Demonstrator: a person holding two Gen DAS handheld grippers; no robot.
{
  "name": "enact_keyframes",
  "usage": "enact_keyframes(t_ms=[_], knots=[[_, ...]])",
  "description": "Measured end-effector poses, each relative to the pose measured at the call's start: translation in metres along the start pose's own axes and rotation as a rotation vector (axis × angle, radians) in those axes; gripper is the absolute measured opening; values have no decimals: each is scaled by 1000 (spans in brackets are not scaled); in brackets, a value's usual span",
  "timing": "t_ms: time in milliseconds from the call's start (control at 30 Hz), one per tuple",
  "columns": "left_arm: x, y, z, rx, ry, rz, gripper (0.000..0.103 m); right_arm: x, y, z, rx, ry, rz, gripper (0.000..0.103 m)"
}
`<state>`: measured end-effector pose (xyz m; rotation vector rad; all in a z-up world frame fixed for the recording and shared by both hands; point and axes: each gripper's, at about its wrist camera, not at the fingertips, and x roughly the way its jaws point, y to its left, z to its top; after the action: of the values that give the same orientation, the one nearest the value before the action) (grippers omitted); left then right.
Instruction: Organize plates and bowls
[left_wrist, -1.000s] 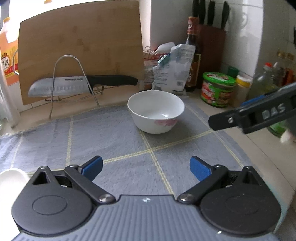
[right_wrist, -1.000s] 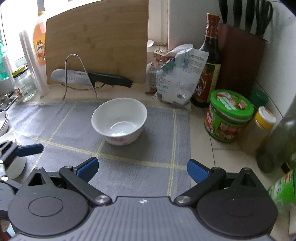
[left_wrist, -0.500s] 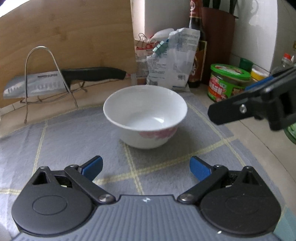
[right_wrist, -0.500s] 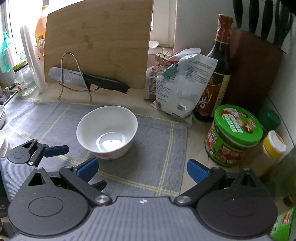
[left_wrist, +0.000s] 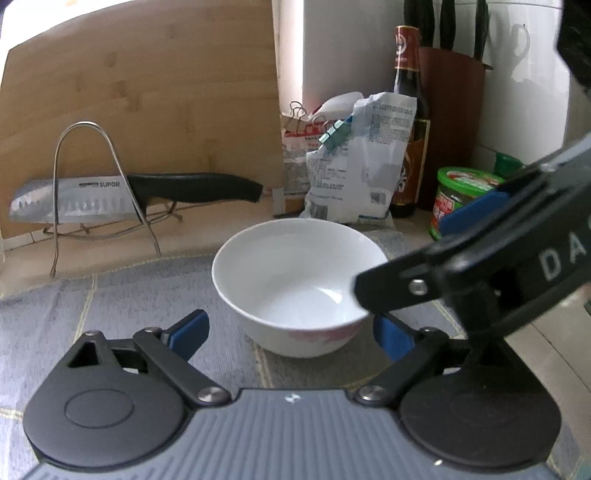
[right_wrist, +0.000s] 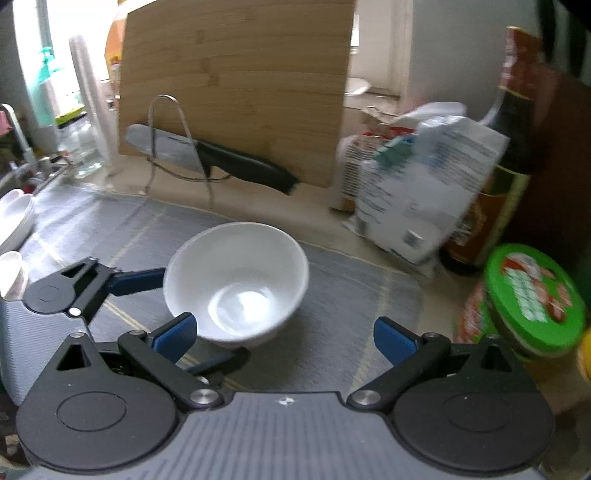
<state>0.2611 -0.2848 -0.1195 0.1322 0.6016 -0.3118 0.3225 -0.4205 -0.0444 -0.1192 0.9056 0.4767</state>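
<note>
A white bowl (left_wrist: 299, 284) (right_wrist: 236, 280) with a pink pattern stands upright on the grey checked mat (left_wrist: 110, 314). My left gripper (left_wrist: 290, 332) is low at the bowl's near side, its blue pads flanking the bowl. Its jaws are closing, with a small gap still showing at the left pad. In the right wrist view one of its fingers (right_wrist: 140, 282) reaches the bowl's left side. My right gripper (right_wrist: 282, 332) is open, with the bowl just ahead and left of centre. One of its fingers (left_wrist: 406, 284) overlaps the bowl's right rim in the left wrist view.
A knife (left_wrist: 129, 195) rests on a wire rack before a leaning bamboo board (left_wrist: 147, 92). Clipped bags (left_wrist: 354, 158), a dark bottle (left_wrist: 408, 122), a knife block (left_wrist: 454, 110) and a green-lidded jar (right_wrist: 532, 299) crowd the back right. White dishes (right_wrist: 14, 214) sit far left.
Both grippers have moved in toward the bowl, which now looks much larger. The left jaws have narrowed around it. The right gripper has swung in over the bowl's right rim.
</note>
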Motion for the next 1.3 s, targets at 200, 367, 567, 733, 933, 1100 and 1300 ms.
enact_keyframes(t_ms=[200,367,567,733,933,1100,1300], knots=[[2,-1,0,1,-12,-7,92,30,-12,18,27,28,81,99],[2,-1,0,4,-16,-18,90,46,-12,26,12,41,124,88],[1,-2,-2,14,-26,-20,89,57,-10,35,-10,49,133,82],[1,-2,-2,15,-28,-22,89,62,-10,41,-19,51,153,71],[-2,-2,0,24,-40,-21,87,61,-10,41,-24,50,162,70],[-1,-2,1,31,-37,-26,88,61,-8,41,-50,59,156,70],[1,1,1,28,-31,-37,88,68,-18,45,-19,59,183,70]])
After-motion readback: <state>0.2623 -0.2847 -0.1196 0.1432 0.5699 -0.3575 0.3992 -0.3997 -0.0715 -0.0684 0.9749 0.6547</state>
